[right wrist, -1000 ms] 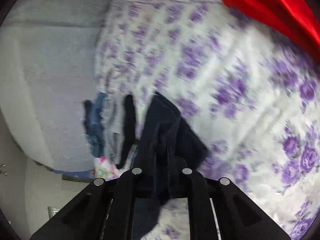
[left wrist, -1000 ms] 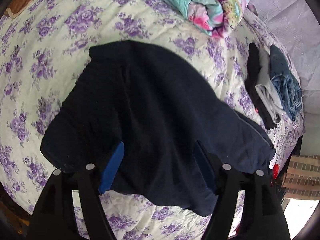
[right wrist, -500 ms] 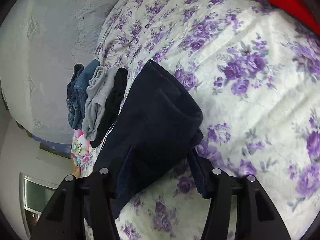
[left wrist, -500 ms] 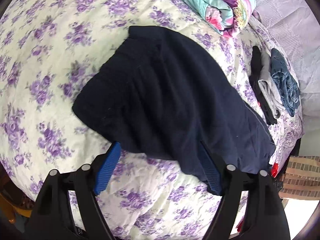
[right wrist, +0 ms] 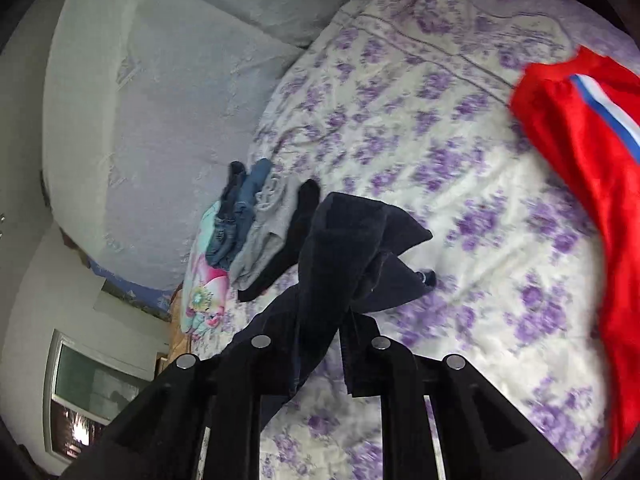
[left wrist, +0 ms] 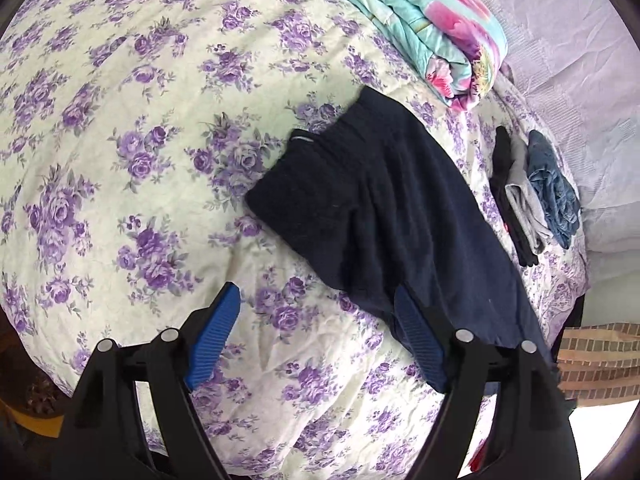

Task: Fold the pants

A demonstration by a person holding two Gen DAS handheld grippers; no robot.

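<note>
The dark pants (left wrist: 384, 216) lie on the flowered bed (left wrist: 120, 160), just beside the stack of folded clothes (left wrist: 536, 192). Left tongs (left wrist: 316, 344) gape wide; right tongs (right wrist: 320, 332) pinch the pants.

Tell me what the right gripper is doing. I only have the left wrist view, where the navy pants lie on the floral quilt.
Observer: The right gripper is shut on one end of the navy pants, with cloth bunched between its fingers.
Operator: Is there anything on that side I can't see?
Observer: Yes. A red garment with a blue and white stripe lies on the floral quilt, to the right of the pants and apart from them.
Operator: Is that end of the pants flat?
Observer: No. It is twisted and crumpled by the gripper, with a pointed corner sticking out toward the red garment.
</note>
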